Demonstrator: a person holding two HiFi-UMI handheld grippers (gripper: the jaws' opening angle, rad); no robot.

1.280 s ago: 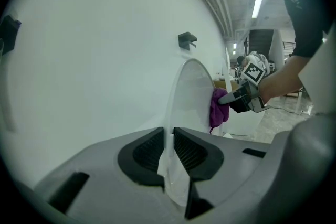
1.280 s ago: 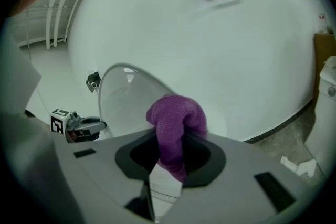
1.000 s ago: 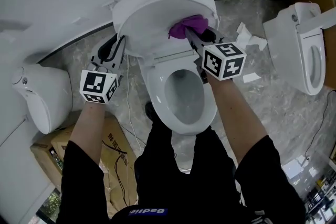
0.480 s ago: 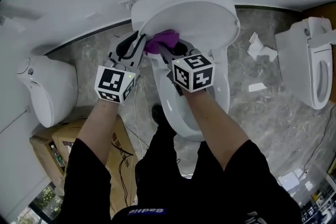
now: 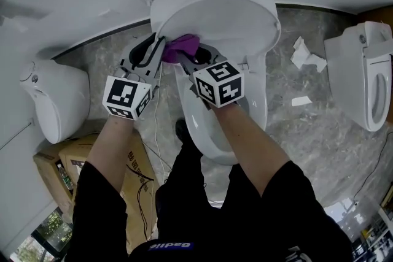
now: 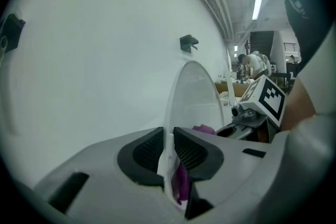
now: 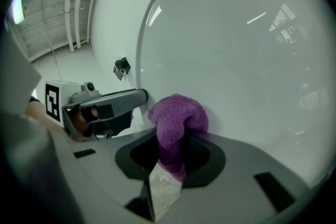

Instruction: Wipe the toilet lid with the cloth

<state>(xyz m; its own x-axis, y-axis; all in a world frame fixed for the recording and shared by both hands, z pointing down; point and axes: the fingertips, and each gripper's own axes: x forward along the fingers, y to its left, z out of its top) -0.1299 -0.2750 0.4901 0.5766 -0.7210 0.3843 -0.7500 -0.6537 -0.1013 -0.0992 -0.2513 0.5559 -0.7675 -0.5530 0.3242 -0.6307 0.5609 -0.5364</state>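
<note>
Bulging past right gripper point(image 7: 169, 157) jaws, cloth point(image 7: 177, 118) touches toilet lid point(image 7: 241, 55).

Blue lettering on the person's black garment point(image 5: 175, 246) seems to begin "Badi", the rest blurred; print on the cardboard box point(image 5: 131, 167) is illegible.

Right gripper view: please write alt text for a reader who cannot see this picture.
The right gripper clamps a bunched purple cloth and holds it against the raised white toilet lid, which fills most of the picture. At the left, the left gripper grips the lid's edge.
</note>
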